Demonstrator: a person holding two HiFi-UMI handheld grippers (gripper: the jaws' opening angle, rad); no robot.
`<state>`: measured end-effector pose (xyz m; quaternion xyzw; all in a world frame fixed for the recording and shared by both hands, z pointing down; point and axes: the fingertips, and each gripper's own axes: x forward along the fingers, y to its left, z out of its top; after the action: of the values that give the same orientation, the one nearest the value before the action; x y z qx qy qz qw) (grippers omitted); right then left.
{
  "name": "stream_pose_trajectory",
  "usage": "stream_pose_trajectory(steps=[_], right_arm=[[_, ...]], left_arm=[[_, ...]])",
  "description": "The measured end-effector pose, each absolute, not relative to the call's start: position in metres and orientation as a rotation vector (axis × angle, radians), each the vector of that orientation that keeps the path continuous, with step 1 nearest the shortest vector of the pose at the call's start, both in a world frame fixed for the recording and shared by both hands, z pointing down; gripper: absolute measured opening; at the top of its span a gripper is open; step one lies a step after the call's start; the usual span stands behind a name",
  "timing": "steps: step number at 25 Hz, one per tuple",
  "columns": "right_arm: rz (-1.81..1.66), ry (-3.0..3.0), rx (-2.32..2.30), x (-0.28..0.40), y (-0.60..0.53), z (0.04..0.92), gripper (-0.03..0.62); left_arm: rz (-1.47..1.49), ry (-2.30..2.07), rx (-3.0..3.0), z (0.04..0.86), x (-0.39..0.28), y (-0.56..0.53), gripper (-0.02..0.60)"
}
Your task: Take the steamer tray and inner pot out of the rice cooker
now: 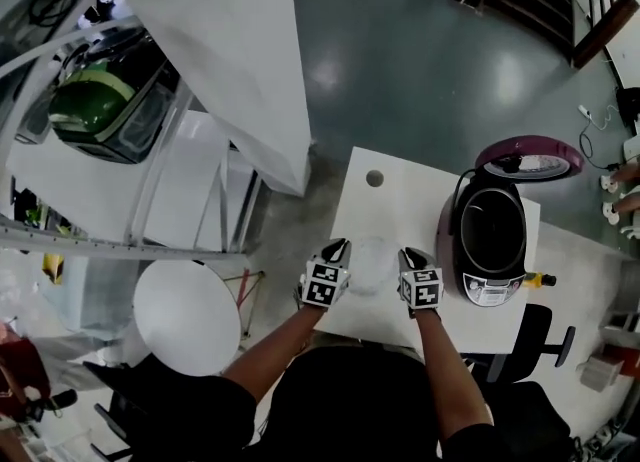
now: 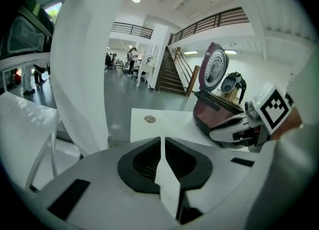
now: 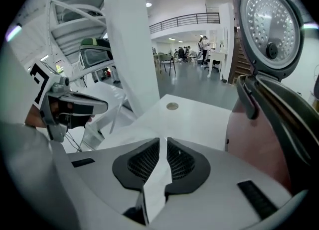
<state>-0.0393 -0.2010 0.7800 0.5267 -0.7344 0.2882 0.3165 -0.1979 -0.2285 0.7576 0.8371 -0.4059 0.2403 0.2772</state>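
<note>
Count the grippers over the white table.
2. The left gripper is over the white table's near edge; the right gripper is beside it, nearer the rice cooker. None appears hidden.

The person wears a black short-sleeved top (image 1: 215, 405), seen along the bottom of the head view. The left tongs (image 1: 338, 246) and the right tongs (image 1: 408, 252) each have a pale grey shell, black ribbed pads (image 2: 142, 162) and a cube (image 1: 325, 283) of black-and-white square markers.

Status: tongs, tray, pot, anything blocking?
Left tongs, right tongs shut, empty. Pale tray between them. Rice cooker lid up, inner pot inside. Nothing blocking.
</note>
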Motion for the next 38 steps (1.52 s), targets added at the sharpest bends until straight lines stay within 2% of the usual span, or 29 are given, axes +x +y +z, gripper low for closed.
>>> stream_pose_trajectory(steps=[15,26,38], right_arm=[[0.575,-2.195,1.62,-0.014,-0.19,0.639,0.016],[0.515,-2.262,1.809,0.115,-0.185,0.564,0.016],[0.531,-2.206,1.887,0.266,-0.181,0.563,0.017]], left_arm=[[0.403,-1.054,2.406,0.652,-0.122,-0.203,0.014],[0.405,-1.107,2.437,0.616,-0.036,-0.206,0.014],[0.491,-1.137,2.459,0.606,0.065,-0.221,0.014]])
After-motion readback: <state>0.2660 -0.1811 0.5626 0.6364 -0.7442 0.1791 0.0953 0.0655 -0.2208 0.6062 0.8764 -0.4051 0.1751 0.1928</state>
